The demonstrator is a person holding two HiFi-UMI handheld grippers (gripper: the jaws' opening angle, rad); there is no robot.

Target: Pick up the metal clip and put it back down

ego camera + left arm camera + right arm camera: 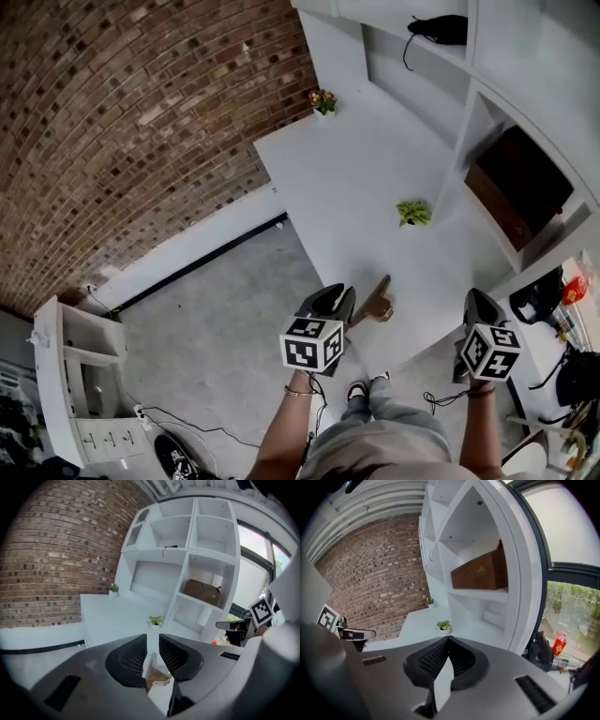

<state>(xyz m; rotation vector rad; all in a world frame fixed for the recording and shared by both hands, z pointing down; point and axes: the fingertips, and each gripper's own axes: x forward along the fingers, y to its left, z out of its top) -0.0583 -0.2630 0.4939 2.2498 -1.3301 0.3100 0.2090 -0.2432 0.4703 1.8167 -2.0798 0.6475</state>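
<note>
The metal clip, bronze-coloured with one handle sticking up, lies on the white table close to its front edge. My left gripper hovers just left of it, off the table's corner. In the left gripper view the jaws stand apart and the clip shows through the gap low between them, with neither pad pressing on it. My right gripper hangs past the table's front right edge, away from the clip. Its jaws meet at the tips with nothing between them.
A small green potted plant stands mid-table and a flower pot at the far corner. A white shelf unit holds a brown box and a black item. A brick wall rises to the left. A white cabinet stands on the floor.
</note>
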